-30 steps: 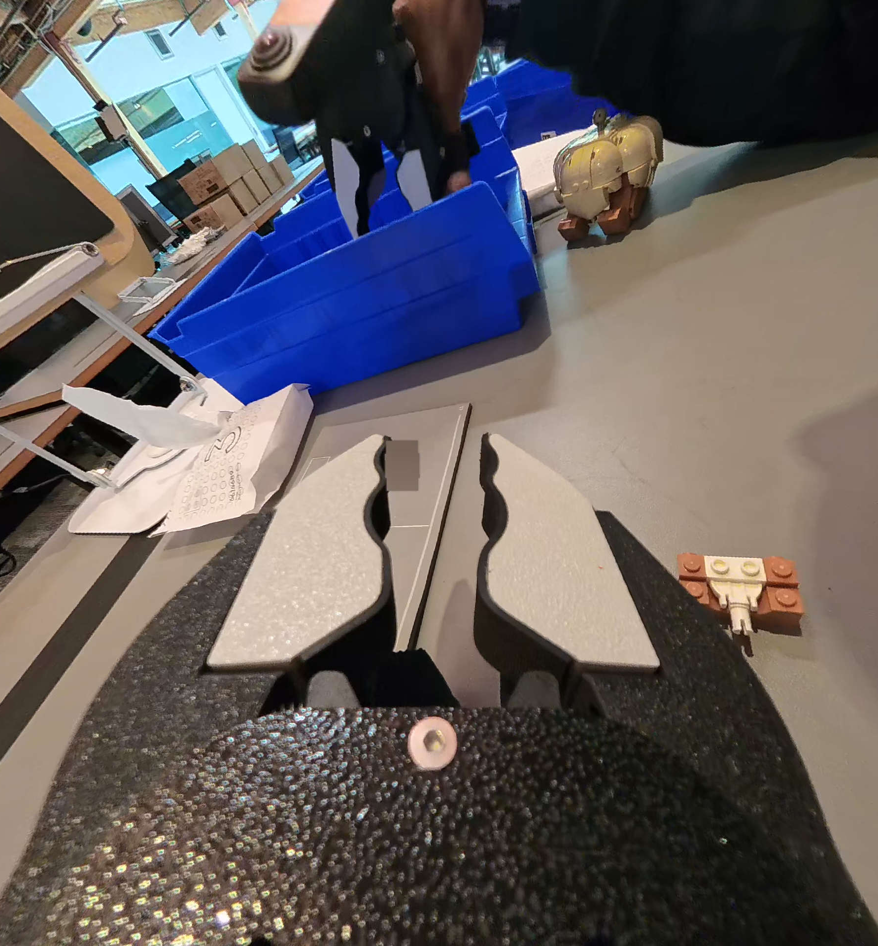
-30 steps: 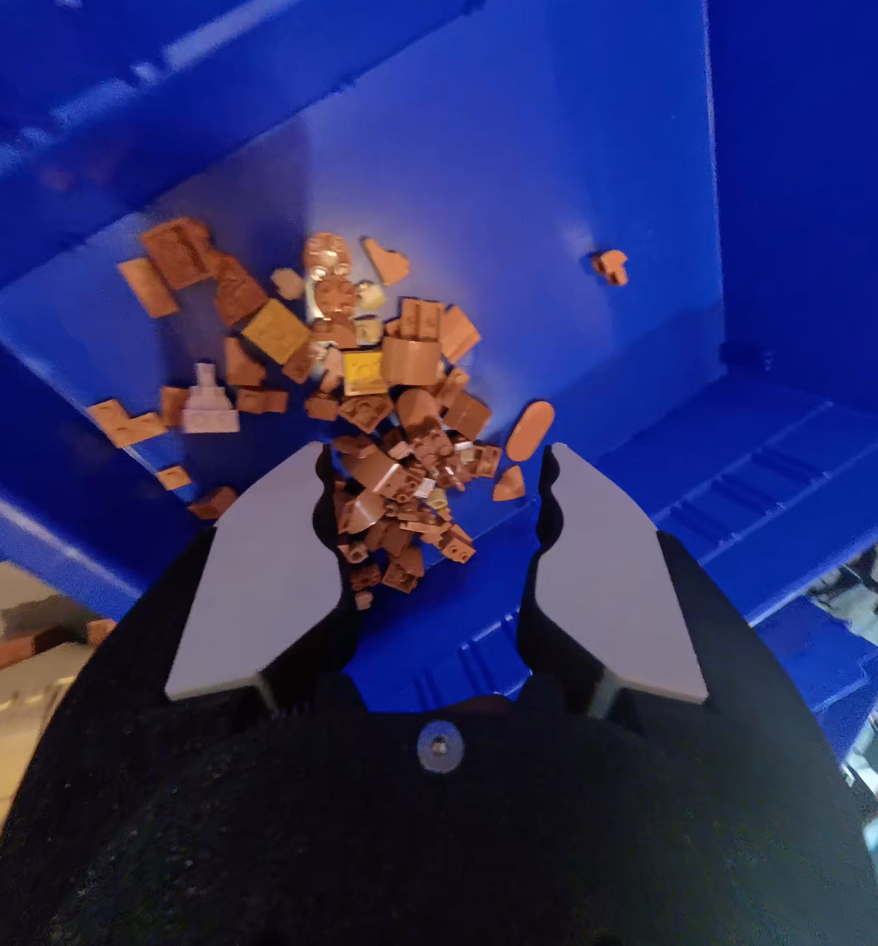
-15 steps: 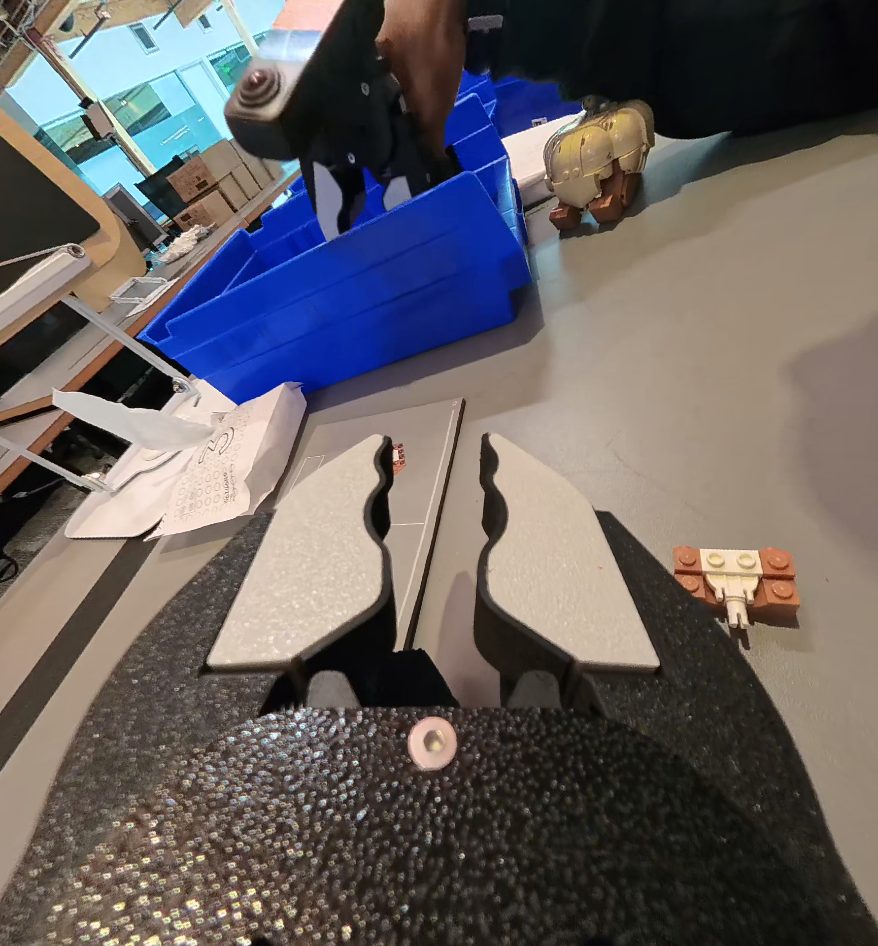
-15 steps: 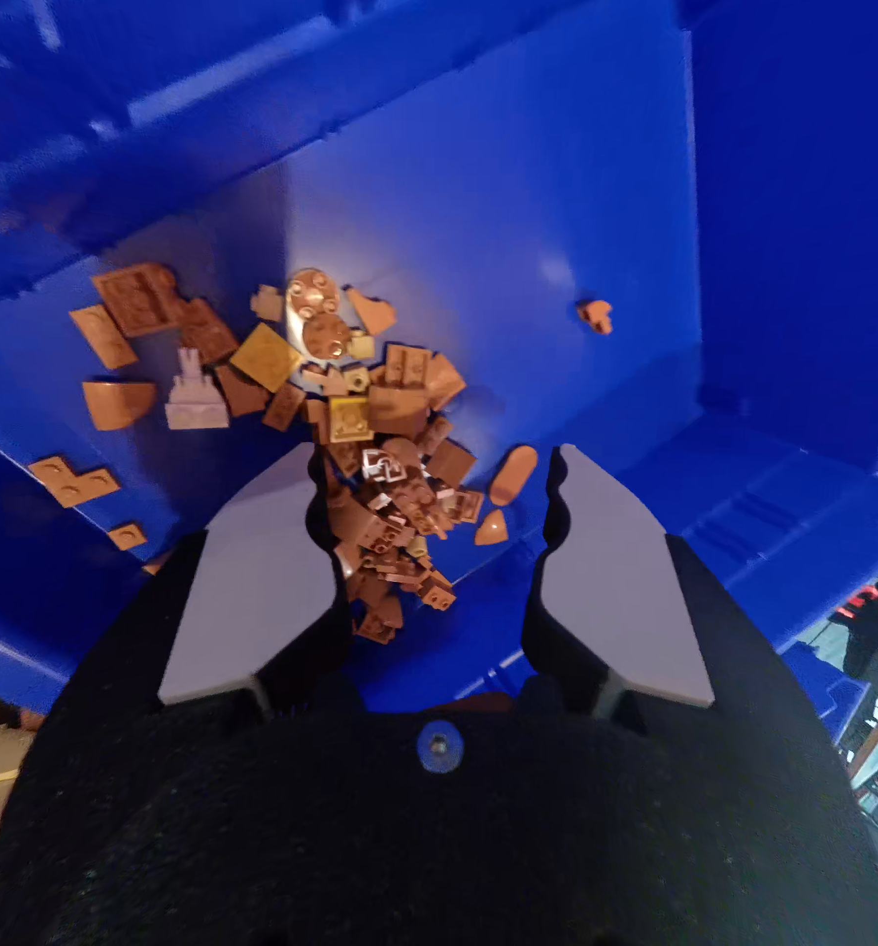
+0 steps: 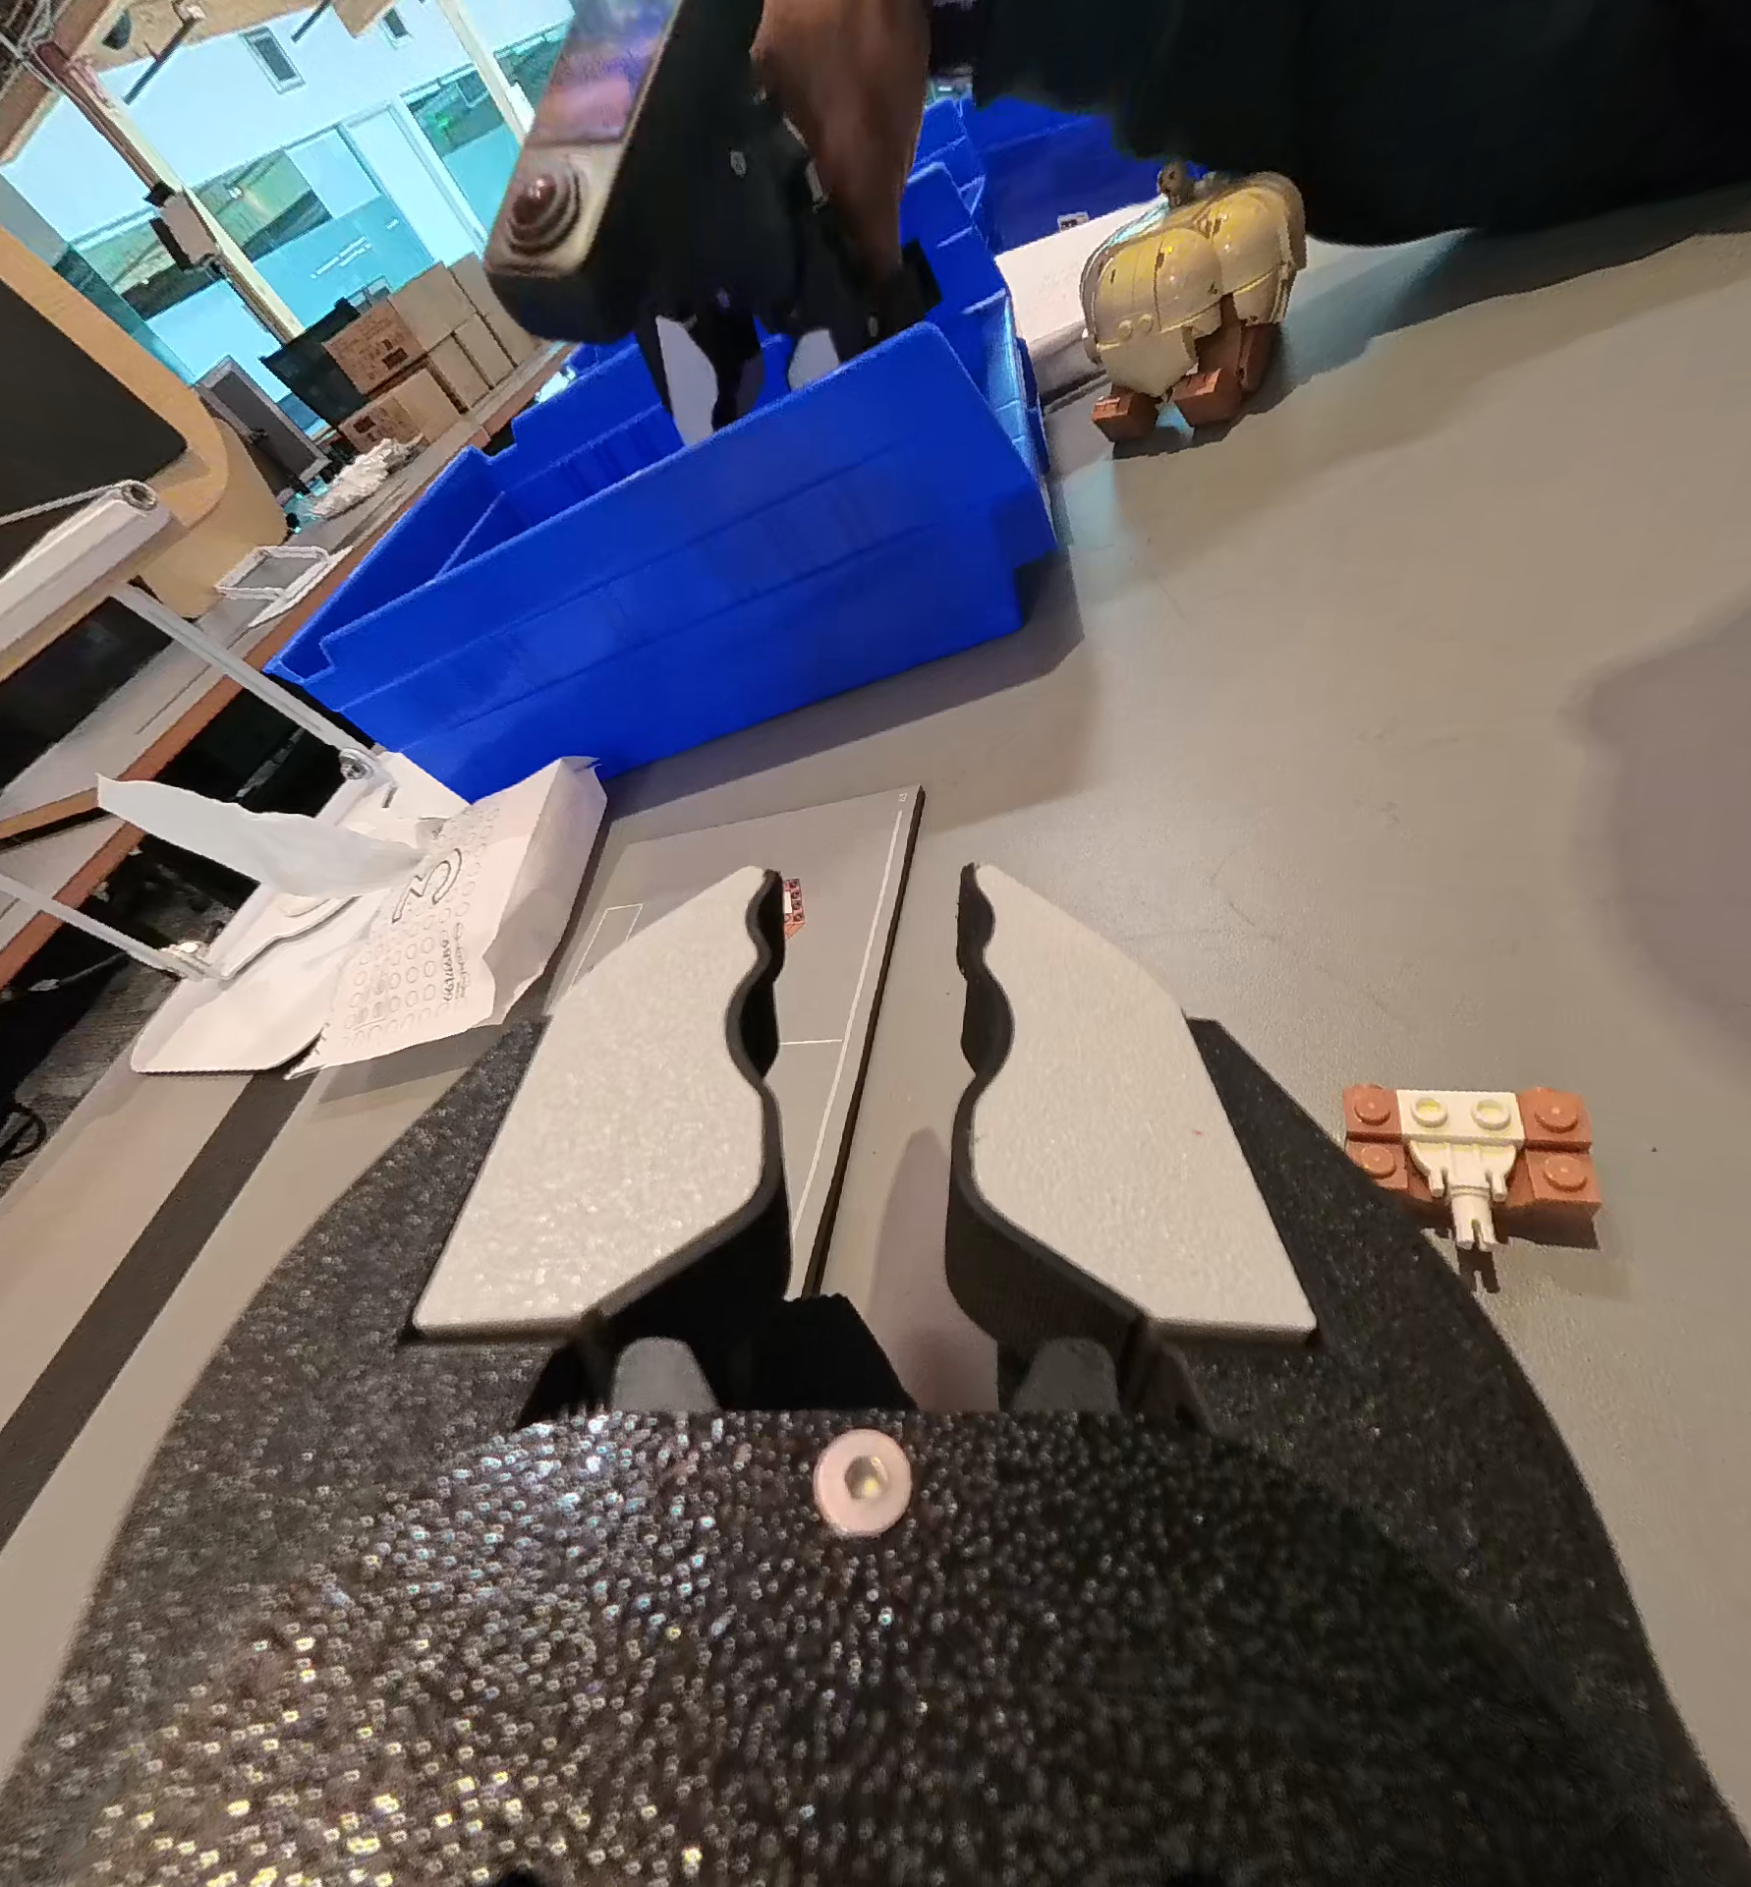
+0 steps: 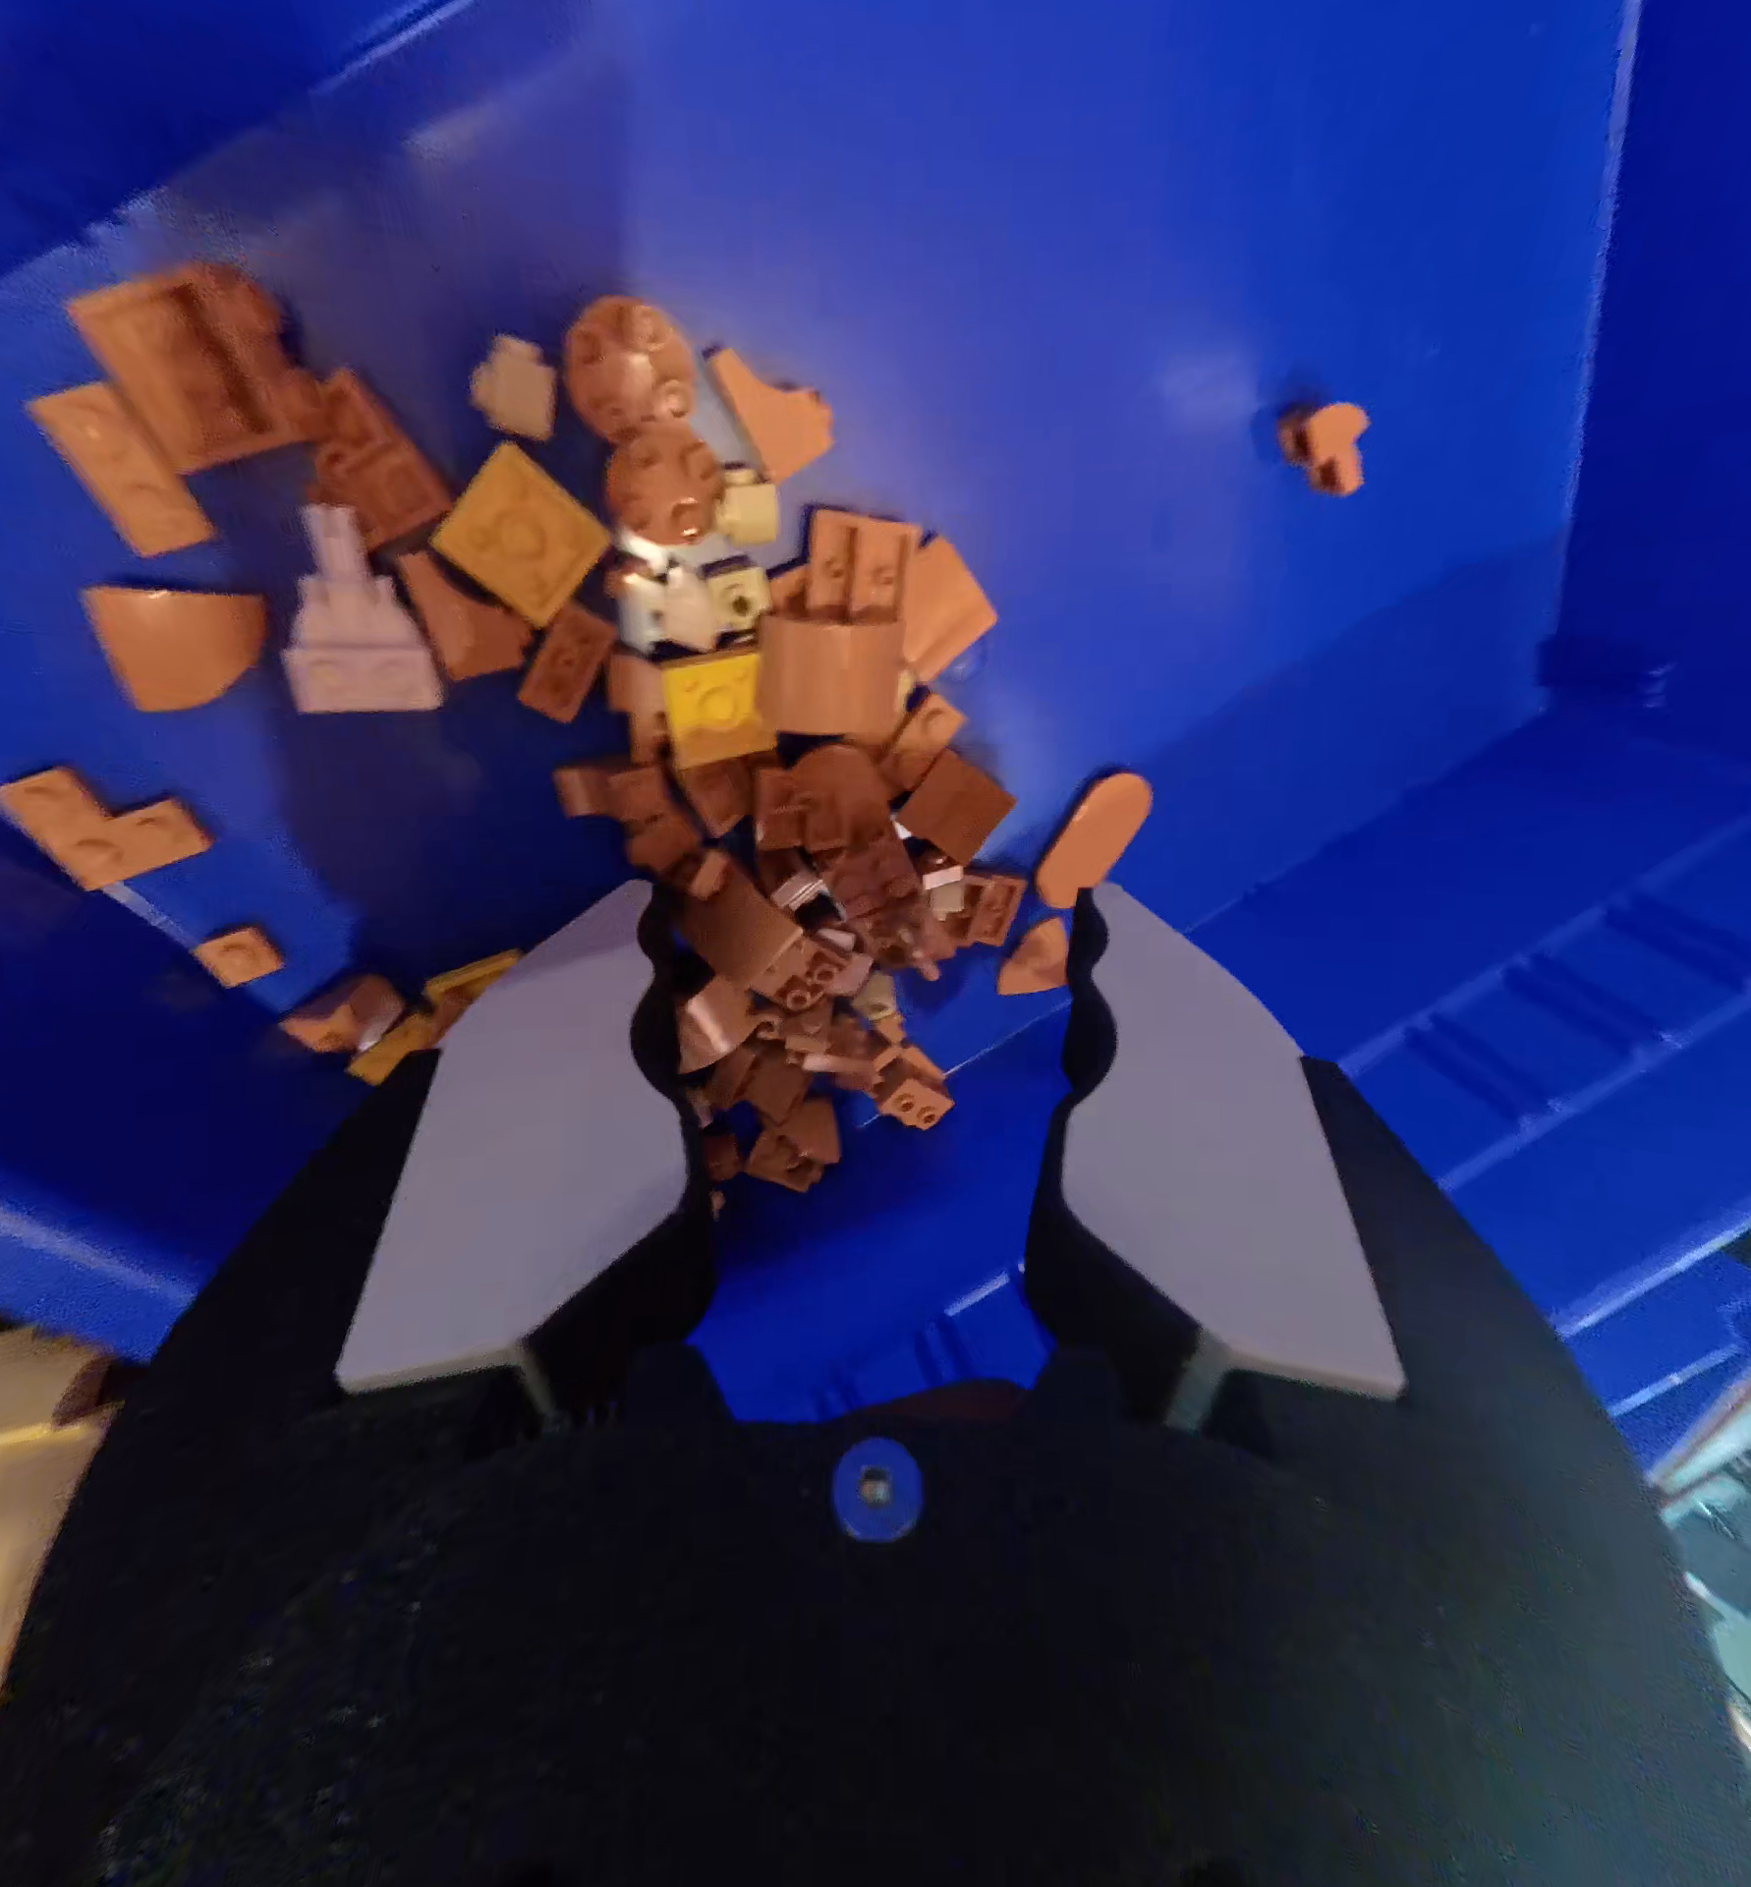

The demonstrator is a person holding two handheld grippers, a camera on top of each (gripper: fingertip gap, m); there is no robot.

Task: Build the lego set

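Hovering low over the grey tabletop (image 5: 1361,715), left tongs (image 5: 866,899) partly apart and gripping nothing, fingers straddling the edge of a flat dark board (image 5: 749,848). Lying just right of them: a small brown-and-white brick assembly (image 5: 1469,1154). Resting to the left: crumpled white paper bags (image 5: 422,919).

Farther off, dipping steeply downward into the blue bin (image 5: 708,572), right tongs (image 6: 871,919) spread wide, clamping nothing, tips bracketing the near end of a heap of small brown bricks (image 6: 810,919). Probably picking one piece here: best narrowing onto a single brick at the heap's edge, avoiding pinching several at once. Gripping the tool from above, a hand (image 5: 841,123) angled toward the bin. Standing beyond on the tabletop: a gold-and-brown brick model (image 5: 1188,276).
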